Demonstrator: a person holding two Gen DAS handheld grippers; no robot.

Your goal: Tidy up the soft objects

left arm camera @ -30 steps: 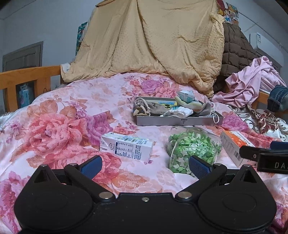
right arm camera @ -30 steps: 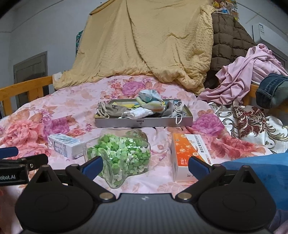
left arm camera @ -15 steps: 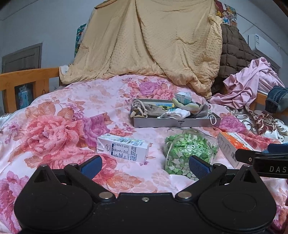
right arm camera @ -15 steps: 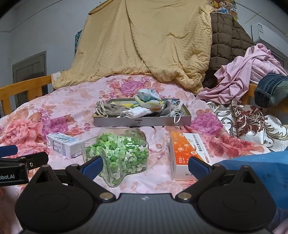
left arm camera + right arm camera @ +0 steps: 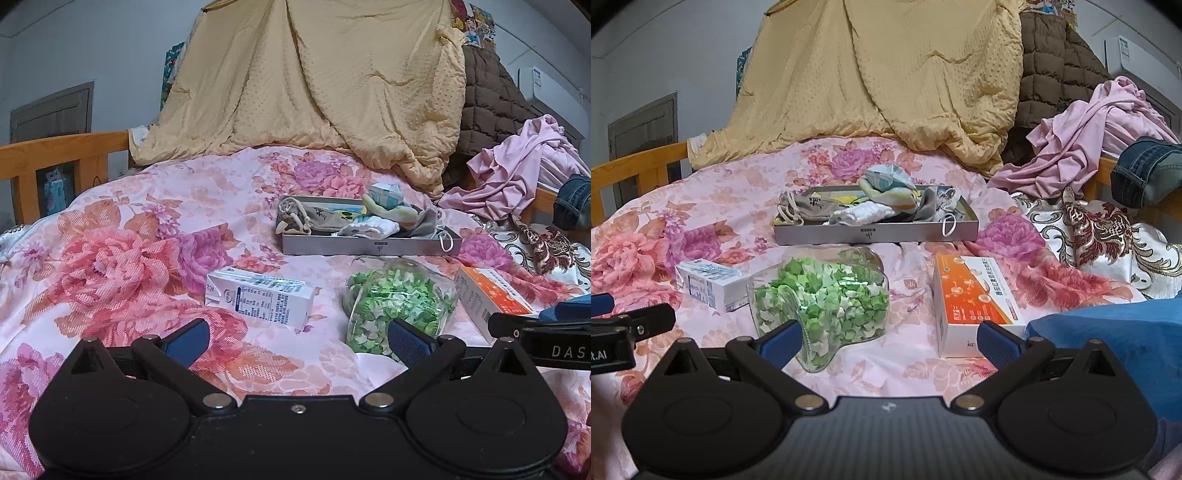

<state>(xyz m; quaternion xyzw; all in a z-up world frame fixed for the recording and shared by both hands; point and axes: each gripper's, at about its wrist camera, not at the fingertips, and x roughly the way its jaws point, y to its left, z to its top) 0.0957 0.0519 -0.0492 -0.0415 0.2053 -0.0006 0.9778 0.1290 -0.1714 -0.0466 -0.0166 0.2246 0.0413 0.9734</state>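
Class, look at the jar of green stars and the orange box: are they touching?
Apart. The right wrist view shows bare floral bedspread between the jar and the orange box.

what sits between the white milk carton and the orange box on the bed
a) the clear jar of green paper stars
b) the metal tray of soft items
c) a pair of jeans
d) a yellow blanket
a: in the right wrist view the clear jar of green paper stars lies on its side on the floral bedspread, with the white milk carton to its left and the orange box to its right.
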